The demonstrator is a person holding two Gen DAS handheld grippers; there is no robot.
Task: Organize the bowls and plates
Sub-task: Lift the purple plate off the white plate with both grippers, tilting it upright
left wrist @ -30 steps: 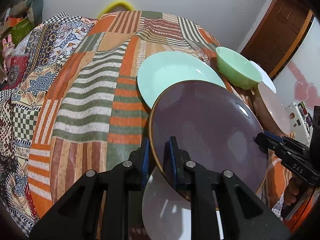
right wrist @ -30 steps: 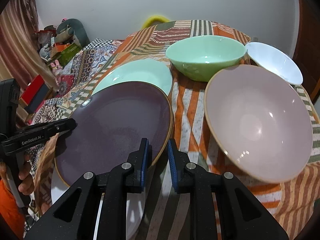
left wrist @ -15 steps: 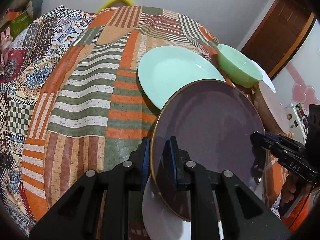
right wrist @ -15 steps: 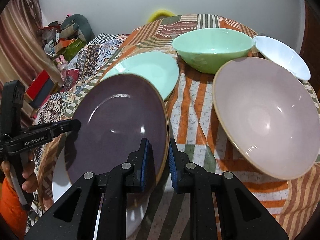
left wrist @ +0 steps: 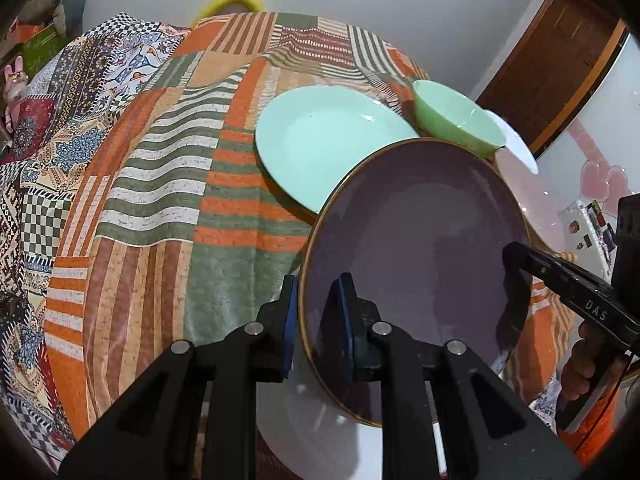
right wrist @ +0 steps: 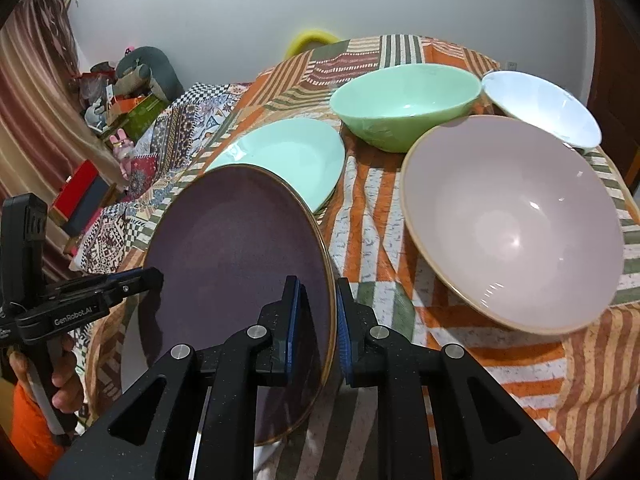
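The surface is a bed or table covered with a patchwork cloth (left wrist: pixel 168 208) of orange, green and white stripes; behind it is a plain white wall (right wrist: pixel 200 12), with a brown wooden door (left wrist: pixel 560 64) to the right of the cloth.

The purple plate (left wrist: pixel 416 264) is lifted and tilted above the near edge of the cloth, its face toward the left side, its far rim over the mint plate (left wrist: pixel 320 148). Under it a white plate (left wrist: pixel 320 440) lies flat.

The left gripper (left wrist: pixel 318 328) is clamped on the near left rim of the purple plate; the right gripper (right wrist: pixel 318 328) is clamped on its right rim.

To the right of the purple plate stand a pink bowl (right wrist: pixel 516 224), a green bowl (right wrist: pixel 404 104) and a white bowl (right wrist: pixel 544 108).
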